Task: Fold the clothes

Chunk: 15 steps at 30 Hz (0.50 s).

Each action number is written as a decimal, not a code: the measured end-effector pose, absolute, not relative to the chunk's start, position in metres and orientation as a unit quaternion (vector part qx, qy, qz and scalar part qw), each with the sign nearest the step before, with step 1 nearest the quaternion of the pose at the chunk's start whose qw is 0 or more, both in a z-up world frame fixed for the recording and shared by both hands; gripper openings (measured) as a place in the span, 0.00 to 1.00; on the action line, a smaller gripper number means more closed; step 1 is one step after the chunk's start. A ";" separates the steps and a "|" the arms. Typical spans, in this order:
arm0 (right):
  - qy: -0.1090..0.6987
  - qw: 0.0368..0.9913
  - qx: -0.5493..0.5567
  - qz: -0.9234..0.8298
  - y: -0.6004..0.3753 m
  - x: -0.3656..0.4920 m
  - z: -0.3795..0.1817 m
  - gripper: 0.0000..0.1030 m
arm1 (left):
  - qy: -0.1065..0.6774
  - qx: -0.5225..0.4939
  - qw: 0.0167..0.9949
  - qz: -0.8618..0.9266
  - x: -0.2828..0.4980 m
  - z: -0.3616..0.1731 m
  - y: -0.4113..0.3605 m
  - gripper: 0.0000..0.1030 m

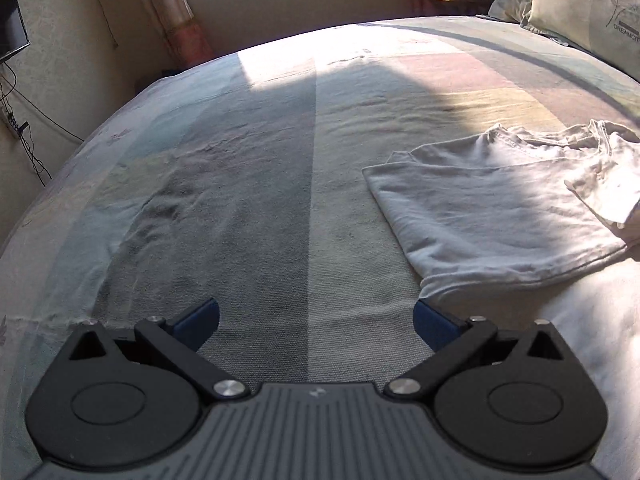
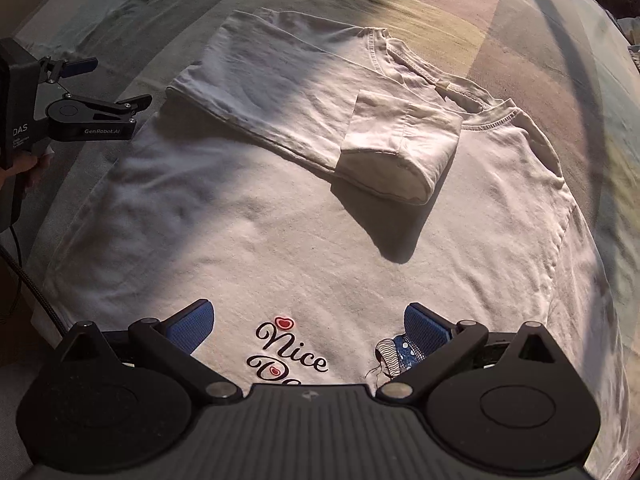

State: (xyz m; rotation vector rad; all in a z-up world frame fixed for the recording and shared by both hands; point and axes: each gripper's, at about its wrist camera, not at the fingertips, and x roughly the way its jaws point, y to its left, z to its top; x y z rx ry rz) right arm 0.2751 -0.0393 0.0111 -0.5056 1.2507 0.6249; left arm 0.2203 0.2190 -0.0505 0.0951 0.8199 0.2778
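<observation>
A white cotton T-shirt [image 2: 304, 216] is seen spread on a bed covered by a striped woven bedspread [image 1: 264, 184] in grey, pale blue, pink and yellow bands. In the right wrist view one side of the shirt has been laid over the body, so that a long folded panel [image 2: 280, 92] runs from the far left towards the ribbed neckline [image 2: 452, 92], and a short sleeve [image 2: 396, 152] is doubled back on top of it, its hemmed opening turned towards the near side. A printed script reading "Nice" [image 2: 292, 346], with a small red heart above it and a drawn figure in a blue dotted garment to its right, is shown on the near part of the cloth; the second line of lettering is cut off by the tool body.

The right gripper [image 2: 308, 326] is held spread wide above the print, nothing between its blue pads. The left gripper [image 1: 316, 322] is likewise spread apart and empty, over bare bedspread just left of the shirt's edge. A hand at the left tool's handle is only partly visible at the frame edge. Pillows [image 1: 580, 4] at the far right are cropped.
</observation>
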 end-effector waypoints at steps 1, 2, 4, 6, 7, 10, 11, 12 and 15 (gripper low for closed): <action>0.563 0.741 -0.233 0.282 -0.037 0.277 0.011 1.00 | 0.387 0.029 0.914 0.119 0.227 -0.044 0.220 1.00; 0.551 0.751 -0.241 0.274 -0.035 0.282 0.011 1.00 | 0.376 0.011 0.921 0.103 0.234 -0.037 0.220 1.00; 0.526 0.769 -0.258 0.257 -0.029 0.294 0.008 1.00 | 0.362 -0.030 0.930 0.048 0.255 -0.029 0.218 1.00; 0.501 0.787 -0.279 0.227 -0.025 0.312 0.000 1.00 | 0.364 -0.078 0.928 -0.008 0.279 -0.032 0.216 0.99; 0.490 0.794 -0.288 0.214 -0.023 0.321 -0.005 1.00 | 0.368 -0.105 0.923 -0.034 0.291 -0.036 0.214 0.99; 0.464 0.808 -0.308 0.189 -0.014 0.344 -0.023 1.00 | 0.380 -0.182 0.900 -0.109 0.328 -0.051 0.209 0.99; 0.461 0.808 -0.314 0.189 -0.010 0.350 -0.031 1.00 | 0.396 -0.177 0.895 -0.106 0.335 -0.060 0.207 0.99; 0.462 0.804 -0.321 0.193 -0.006 0.353 -0.038 1.00 | 0.412 -0.172 0.889 -0.102 0.341 -0.068 0.204 0.99; 0.459 0.795 -0.343 0.200 0.003 0.360 -0.057 1.00 | 0.443 -0.160 0.879 -0.080 0.345 -0.087 0.202 0.99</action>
